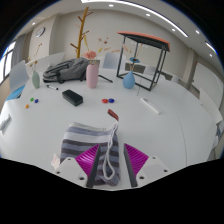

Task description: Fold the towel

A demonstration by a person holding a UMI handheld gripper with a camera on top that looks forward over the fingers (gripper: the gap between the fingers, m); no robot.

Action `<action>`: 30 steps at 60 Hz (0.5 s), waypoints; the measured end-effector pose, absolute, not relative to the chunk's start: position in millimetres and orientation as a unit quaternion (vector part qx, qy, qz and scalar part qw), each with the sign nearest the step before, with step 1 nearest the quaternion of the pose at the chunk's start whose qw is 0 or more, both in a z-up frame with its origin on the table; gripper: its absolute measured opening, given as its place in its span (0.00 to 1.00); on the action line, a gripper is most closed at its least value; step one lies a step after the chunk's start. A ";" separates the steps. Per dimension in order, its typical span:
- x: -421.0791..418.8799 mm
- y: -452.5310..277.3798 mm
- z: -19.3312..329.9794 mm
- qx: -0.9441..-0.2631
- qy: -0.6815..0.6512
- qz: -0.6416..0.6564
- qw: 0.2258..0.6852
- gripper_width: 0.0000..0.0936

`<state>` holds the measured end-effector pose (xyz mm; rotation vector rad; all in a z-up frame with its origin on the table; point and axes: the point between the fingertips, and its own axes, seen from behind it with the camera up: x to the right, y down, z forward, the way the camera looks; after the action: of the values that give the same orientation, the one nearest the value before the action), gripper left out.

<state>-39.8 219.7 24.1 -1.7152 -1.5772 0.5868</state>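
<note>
— What's the setting?

— A bright office room with a broad white surface [170, 120] running ahead of the jaws, a wooden coat stand [84, 28] and a black-framed side table [143, 55] beyond it.

— And the towel?

— The grey striped towel [85, 140] lies bunched on the surface, its near end gathered between the jaws.

— Are the jaws holding it?

— The gripper [106, 160] has its magenta pads [90, 156] close together with cloth pinched between them, so it looks clamped on the towel.

— Anything else out there?

— Far ahead stand a pink bottle [92, 73] and a blue vase [128, 80]; a black box [72, 98] lies nearer, and a grey bag [62, 70] rests behind it.
</note>
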 end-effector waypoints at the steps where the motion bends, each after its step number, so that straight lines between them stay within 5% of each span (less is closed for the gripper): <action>1: -37.8 219.3 29.1 -0.664 -0.612 0.228 0.363 0.65; 3: -30.3 219.0 42.2 -0.664 -0.611 0.227 0.366 0.90; 4: -26.6 218.4 49.9 -0.664 -0.609 0.228 0.369 0.92; 7: -11.7 210.5 76.1 -0.666 -0.603 0.239 0.369 0.86; 19: 93.1 164.1 184.1 -0.679 -0.602 0.247 0.341 0.91; 30: 165.5 140.1 237.0 -0.677 -0.598 0.245 0.351 0.91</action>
<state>165.5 140.1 237.0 -1.7536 -1.5489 0.6352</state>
